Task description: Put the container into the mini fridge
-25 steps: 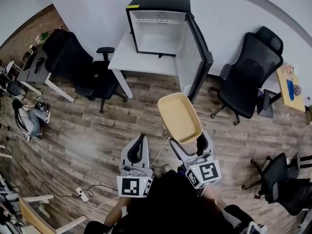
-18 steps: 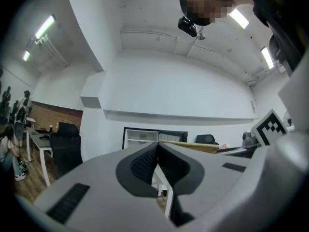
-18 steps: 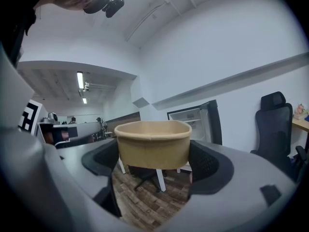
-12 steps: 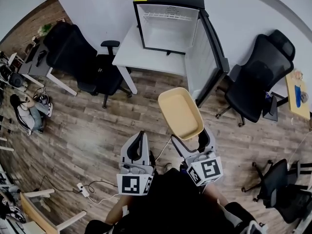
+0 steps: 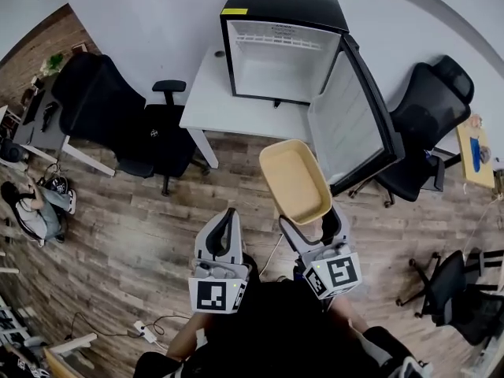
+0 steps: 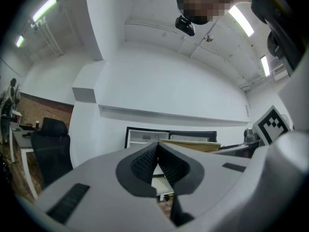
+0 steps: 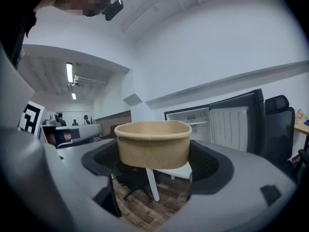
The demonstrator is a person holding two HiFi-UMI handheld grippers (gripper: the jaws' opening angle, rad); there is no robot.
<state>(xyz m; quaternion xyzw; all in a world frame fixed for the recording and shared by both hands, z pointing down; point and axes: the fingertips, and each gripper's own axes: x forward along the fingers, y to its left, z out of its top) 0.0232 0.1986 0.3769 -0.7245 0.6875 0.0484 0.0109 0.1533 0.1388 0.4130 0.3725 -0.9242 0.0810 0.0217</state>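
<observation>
A tan paper container (image 5: 296,182) is held upright and empty in my right gripper (image 5: 309,225), whose jaws are shut on its near end. In the right gripper view the container (image 7: 153,144) fills the space between the dark pads. The black mini fridge (image 5: 282,46) stands on a white table (image 5: 213,101) ahead, its door (image 5: 358,128) swung open to the right and its white inside bare. My left gripper (image 5: 227,227) hangs beside the right one, shut with nothing in it; its pads (image 6: 157,161) meet in the left gripper view.
Black office chairs stand left (image 5: 118,109) and right (image 5: 421,132) of the table, another at the lower right (image 5: 453,290). A desk (image 5: 39,124) lies at the far left. Wood floor (image 5: 126,235) runs between me and the fridge. A cable (image 5: 150,333) trails on the floor.
The fridge and table have drawn nearer and larger in the head view. Both grippers keep their places, the container still held in the right one.
</observation>
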